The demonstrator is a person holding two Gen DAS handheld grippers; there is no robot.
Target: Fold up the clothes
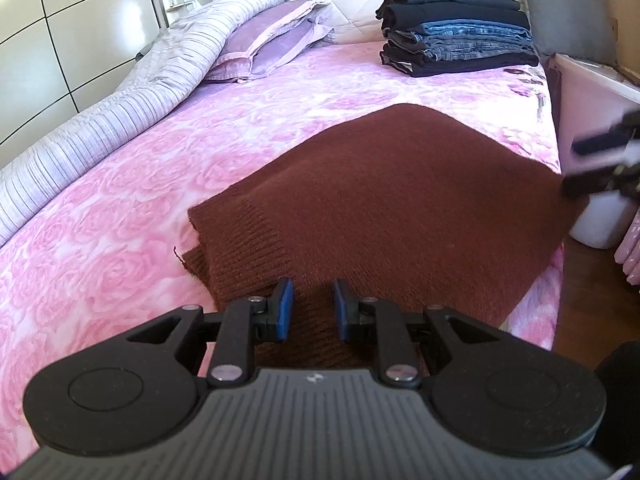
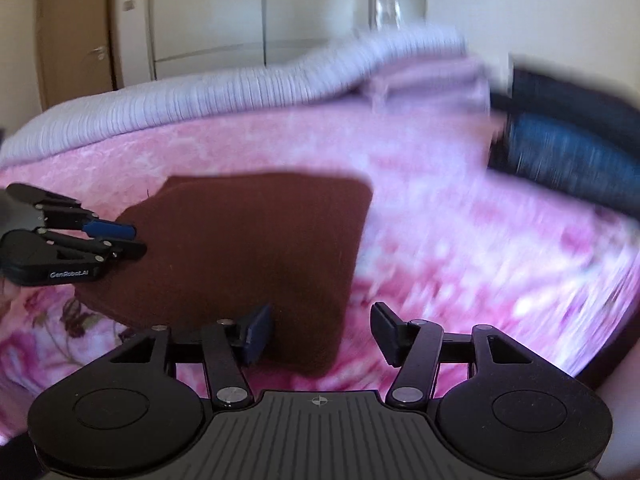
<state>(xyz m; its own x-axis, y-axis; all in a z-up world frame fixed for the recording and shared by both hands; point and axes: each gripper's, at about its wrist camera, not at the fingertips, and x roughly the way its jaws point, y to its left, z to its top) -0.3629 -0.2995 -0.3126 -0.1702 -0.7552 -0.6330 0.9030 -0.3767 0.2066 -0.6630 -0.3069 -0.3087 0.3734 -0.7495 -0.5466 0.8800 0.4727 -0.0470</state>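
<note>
- From the left wrist view we see our left gripper [image 1: 313,304] hovering over the near edge of the folded brown sweater [image 1: 384,200], its blue pads set narrowly apart with nothing between them.
- The sweater lies flat on the pink rose bedspread [image 1: 120,208], toward the bed's right edge.
- Only this view sharply shows the stack of folded dark clothes and jeans [image 1: 456,28] at the far right, the lilac pillows [image 1: 272,40] and the striped duvet [image 1: 100,120] along the left.
- Our right gripper [image 1: 600,164] enters there as a blur at the right edge.
- The right wrist view, smeared by motion, shows our right gripper with its jaws wide and empty, above the sweater's near corner.
- It alone shows a wooden door [image 2: 76,32].
</note>
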